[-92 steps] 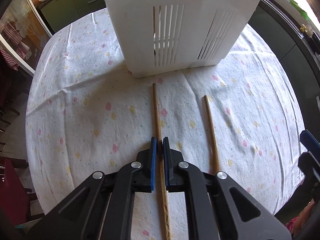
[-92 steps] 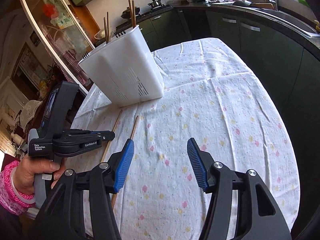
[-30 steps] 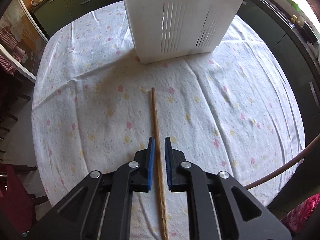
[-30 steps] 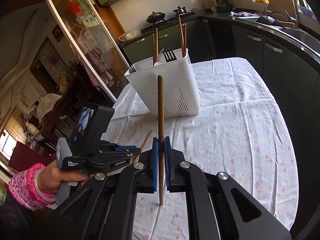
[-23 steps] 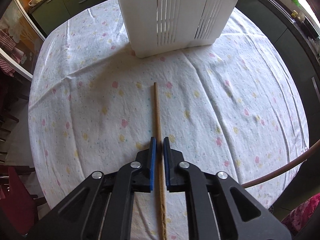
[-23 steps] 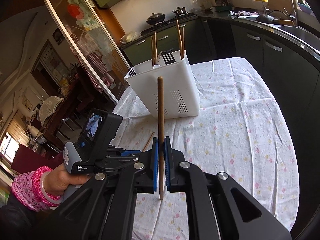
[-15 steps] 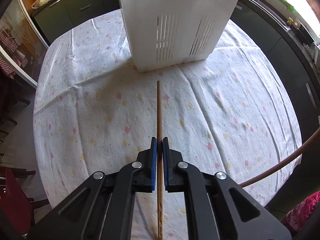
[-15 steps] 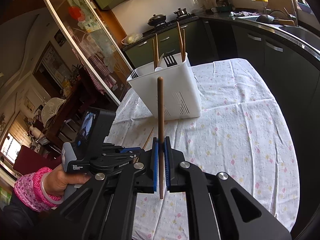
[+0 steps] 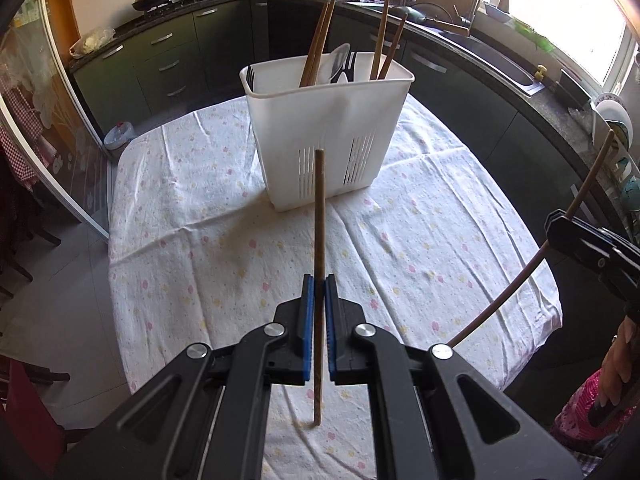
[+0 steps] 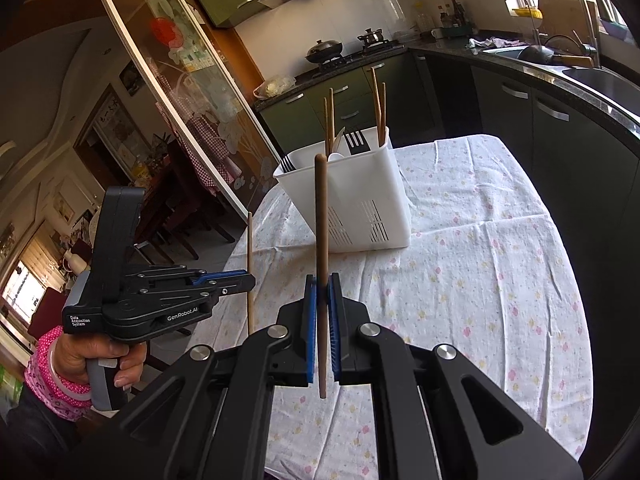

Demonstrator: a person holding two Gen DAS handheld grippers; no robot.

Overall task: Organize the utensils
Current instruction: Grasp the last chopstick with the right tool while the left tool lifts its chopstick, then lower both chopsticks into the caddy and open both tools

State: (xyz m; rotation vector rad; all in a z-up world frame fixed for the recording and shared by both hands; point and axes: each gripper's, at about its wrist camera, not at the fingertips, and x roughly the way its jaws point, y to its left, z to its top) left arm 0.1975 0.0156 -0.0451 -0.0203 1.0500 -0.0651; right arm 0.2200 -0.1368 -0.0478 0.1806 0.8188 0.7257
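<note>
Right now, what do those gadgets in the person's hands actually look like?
Each is a black plastic gripper with silver bolts and blue ribbed pads. The left gripper has a grey pistol handle, a boxy top, and white lettering: "GenRobot.AI" and "Data Acquisition System". The hand holding it wears a pink patterned sleeve and a pale bangle. The right gripper looks the same.

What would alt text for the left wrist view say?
A left hand-held gripper clamps a wooden chopstick upright above a floral tablecloth. Beyond stands a white utensil caddy holding chopsticks, forks and a spoon; the right hand-held gripper holds another chopstick.
</note>
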